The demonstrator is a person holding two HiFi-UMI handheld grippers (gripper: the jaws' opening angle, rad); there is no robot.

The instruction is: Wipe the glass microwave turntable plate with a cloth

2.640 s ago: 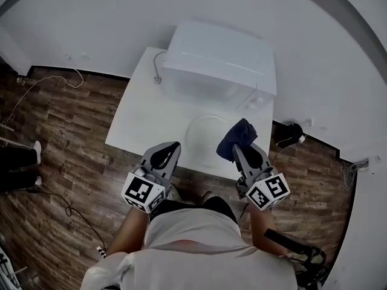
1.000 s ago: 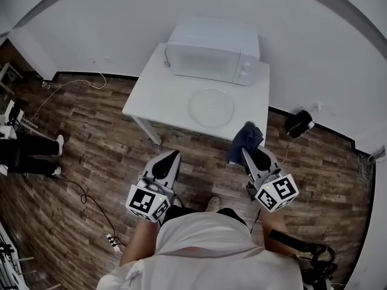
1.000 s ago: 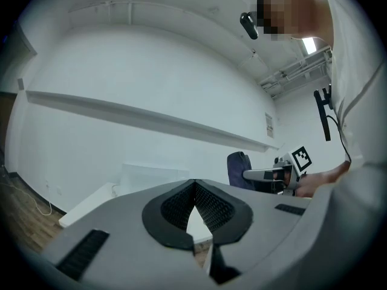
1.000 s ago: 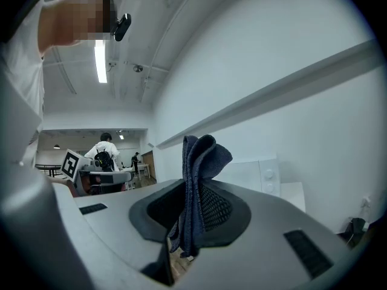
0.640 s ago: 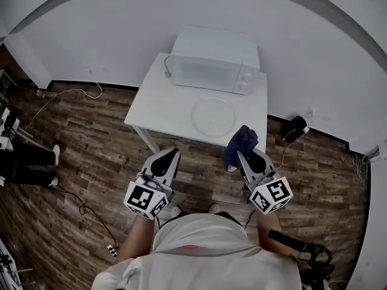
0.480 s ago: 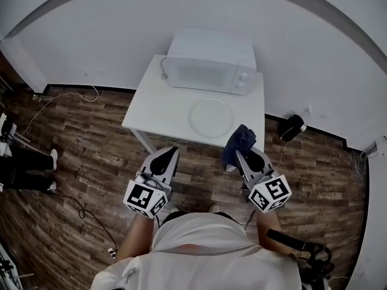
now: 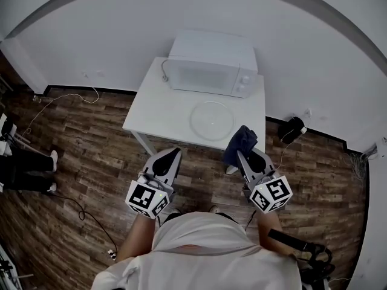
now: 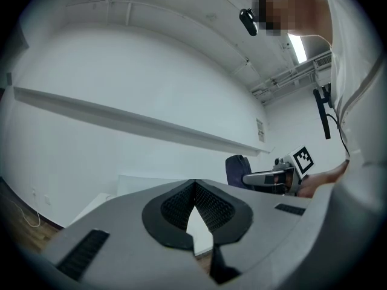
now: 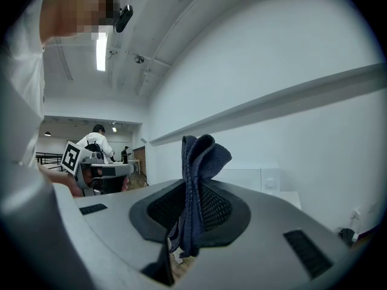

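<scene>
- Right tool [image 9: 193, 204]: jaws closed on a dark blue cloth [image 9: 201, 157]. The cloth is folded, its bunched end stands up above the pads and a short tail hangs below them.
- Left tool [image 8: 193, 189]: jaws together at the tips with nothing between them. It is carried level with the right tool and well apart from it.
- Position of both tools: held in front of the person's body over the wood-plank floor [image 7: 91, 156], short of the bench [image 7: 158, 109]. Neither reaches past the bench's near edge.
- Change: between two and three seconds ago the person stood close against the bench, with the cloth at the near rim of the plate. The person has since stepped back, taking the cloth along, and the last half second shows almost no further shift.
- Glass microwave turntable plate [image 7: 212, 120]: lies flat on the bench, right of middle, in front of the white microwave oven [image 7: 211, 65]. Nothing touches it, and it is well apart from the cloth.
- Reading for the task: the cloth is off the glass, so no wiping is under way. This is probably either the end of the wipe or a pause in it, and the views do not show whether the glass is clean. Any further wiping would need the right tool carried forward over the bench edge to the plate.
</scene>
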